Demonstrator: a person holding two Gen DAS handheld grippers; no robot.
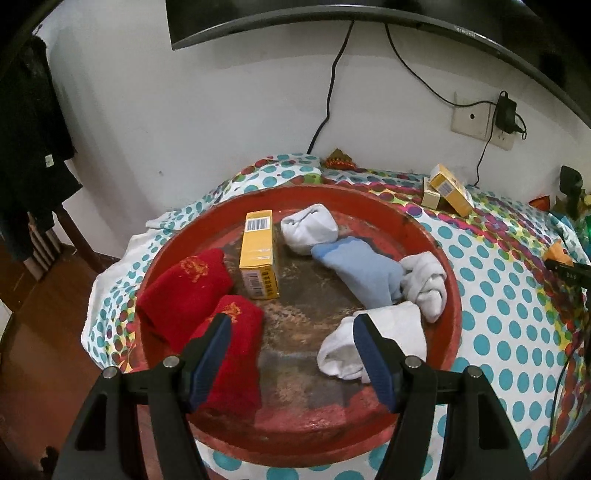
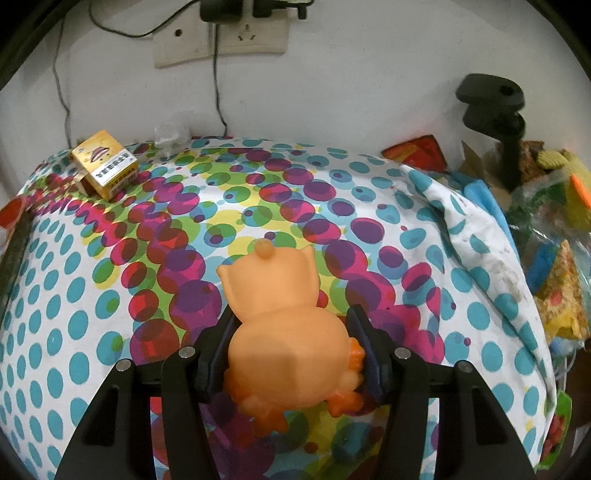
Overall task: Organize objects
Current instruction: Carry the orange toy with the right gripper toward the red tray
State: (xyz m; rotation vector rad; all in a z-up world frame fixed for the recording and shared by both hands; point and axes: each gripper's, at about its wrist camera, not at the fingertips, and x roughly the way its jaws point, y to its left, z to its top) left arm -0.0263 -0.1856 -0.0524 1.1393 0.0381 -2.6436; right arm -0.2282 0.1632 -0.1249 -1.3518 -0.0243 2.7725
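A round red tray (image 1: pixel 452 295) on the dotted cloth holds two red socks (image 1: pixel 184 291), a yellow box (image 1: pixel 258 254), a blue sock (image 1: pixel 364 273) and three white socks (image 1: pixel 310 225). My left gripper (image 1: pixel 291 325) is open and empty above the tray's near side. Two more yellow boxes (image 1: pixel 447 188) lie on the cloth behind the tray; they also show in the right wrist view (image 2: pixel 105 166). My right gripper (image 2: pixel 291 317) is shut on an orange toy owl (image 2: pixel 280 314), held just above the cloth.
A wall with sockets (image 2: pixel 221 40), a charger (image 1: pixel 506 110) and cables is behind the table. A cluttered pile of bags and toys (image 2: pixel 554 258) and a black clamp stand (image 2: pixel 495 110) are at the right. A monitor (image 1: pixel 332 14) hangs above.
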